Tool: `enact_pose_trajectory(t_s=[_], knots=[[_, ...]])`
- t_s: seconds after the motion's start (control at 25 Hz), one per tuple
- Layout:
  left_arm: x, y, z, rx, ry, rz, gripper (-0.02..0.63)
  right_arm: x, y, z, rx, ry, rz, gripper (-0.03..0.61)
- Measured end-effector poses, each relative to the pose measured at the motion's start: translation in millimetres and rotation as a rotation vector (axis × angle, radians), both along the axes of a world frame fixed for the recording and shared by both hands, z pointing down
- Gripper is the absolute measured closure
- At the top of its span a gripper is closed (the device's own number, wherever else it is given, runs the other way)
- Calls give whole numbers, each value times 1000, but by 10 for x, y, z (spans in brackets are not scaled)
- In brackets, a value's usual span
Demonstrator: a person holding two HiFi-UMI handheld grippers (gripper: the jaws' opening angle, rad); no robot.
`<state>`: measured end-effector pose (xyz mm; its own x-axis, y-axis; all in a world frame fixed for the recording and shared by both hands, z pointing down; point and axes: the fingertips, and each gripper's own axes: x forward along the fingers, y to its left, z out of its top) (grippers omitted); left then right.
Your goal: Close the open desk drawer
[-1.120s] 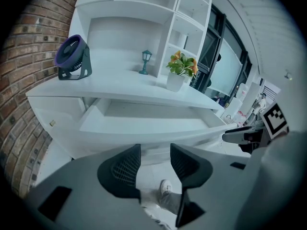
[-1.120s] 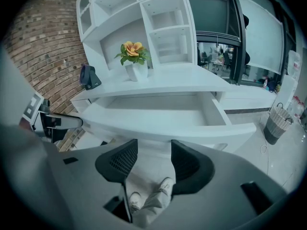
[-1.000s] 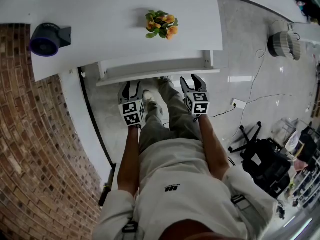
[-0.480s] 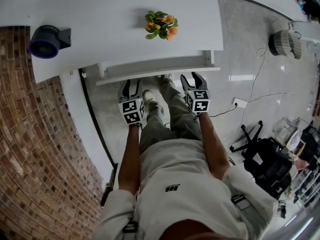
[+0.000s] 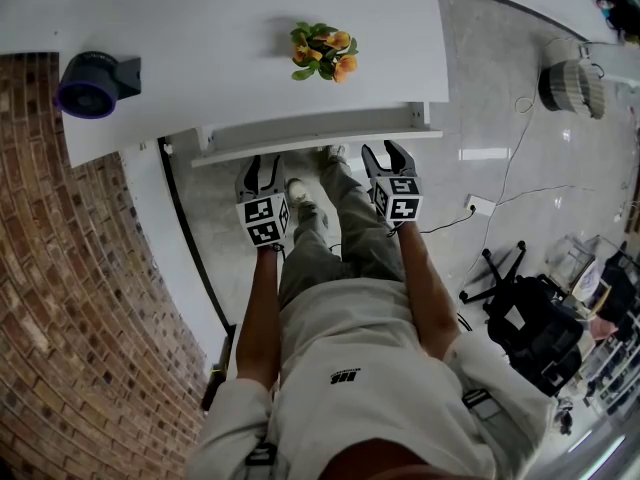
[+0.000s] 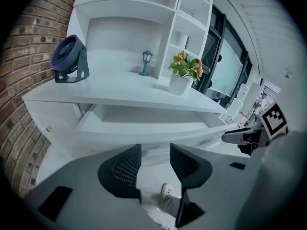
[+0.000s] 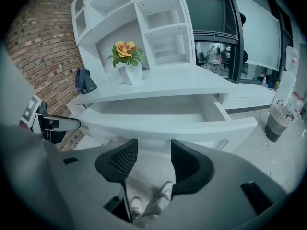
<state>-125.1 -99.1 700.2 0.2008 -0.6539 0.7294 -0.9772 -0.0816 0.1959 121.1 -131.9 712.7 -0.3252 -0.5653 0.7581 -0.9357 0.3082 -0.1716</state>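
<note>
Overhead, open drawer (image 5: pixel 310 146) projects below bench (image 5: pixel 230 18) carrying flower pot (image 5: pixel 322 50) and fan (image 5: pixel 92 80); left claw (image 5: pixel 262 163), right claw (image 5: pixel 383 151) near its front.
Left gripper view: claw narrow, just closing, empty.
Right gripper view: claw narrow, empty; drawer (image 7: pixel 163 121) ahead.

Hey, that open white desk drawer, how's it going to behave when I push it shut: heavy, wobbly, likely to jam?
The wide, shallow white desk drawer looks empty, so it probably pushes light. It appears made of stiff board, unlikely to flex. Being so wide, it may skew and bind if pushed near one end; pressing evenly should help.
</note>
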Motion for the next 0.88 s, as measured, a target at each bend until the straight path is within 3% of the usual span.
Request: enact_pose_trajectory(t_s=[0.88], knots=[[-46,-293,1,17,-3,-11,410,-46,-290,3,17,2,-5,359]])
